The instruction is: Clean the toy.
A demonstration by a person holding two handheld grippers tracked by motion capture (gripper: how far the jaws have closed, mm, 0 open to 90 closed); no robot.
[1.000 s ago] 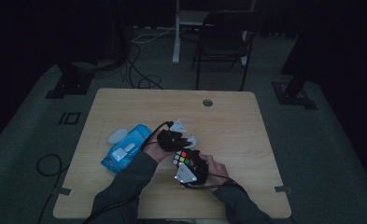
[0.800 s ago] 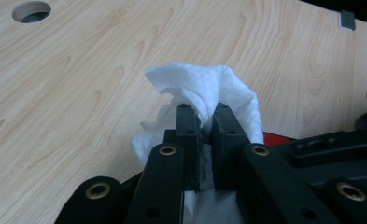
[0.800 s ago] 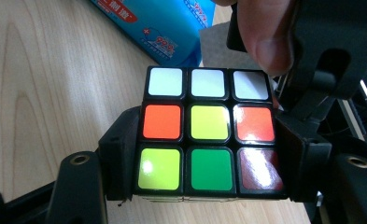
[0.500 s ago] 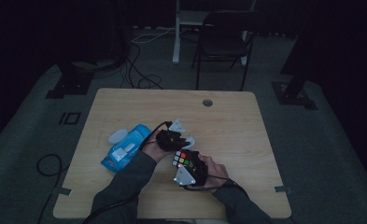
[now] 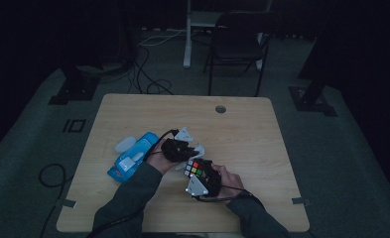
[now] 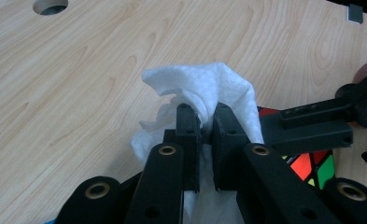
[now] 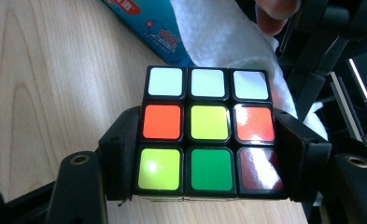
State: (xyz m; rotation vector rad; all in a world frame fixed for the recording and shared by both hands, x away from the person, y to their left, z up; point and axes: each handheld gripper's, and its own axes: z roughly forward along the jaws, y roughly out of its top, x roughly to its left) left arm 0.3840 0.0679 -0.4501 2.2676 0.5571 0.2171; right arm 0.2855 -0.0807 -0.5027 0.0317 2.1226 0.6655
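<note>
Right gripper (image 7: 209, 154) fingers clamp cube (image 7: 208, 128) face-up, left gripper (image 6: 207, 135) fingers pinch upright wipe (image 6: 209, 88)

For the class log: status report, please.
Left gripper shut on wipe. Right gripper shut on puzzle cube. Wipe beside cube. Nothing in the way.

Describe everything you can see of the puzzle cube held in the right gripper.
The puzzle cube is a three-by-three block of glossy coloured stickers in a black plastic frame. Its facing side shows a white top row, an orange, yellow, orange middle row and a yellow-green, green, dark red bottom row. The right gripper clamps it, one of the fingers pressing each side, just above the wooden table. A white wipe lies close behind it.
</note>
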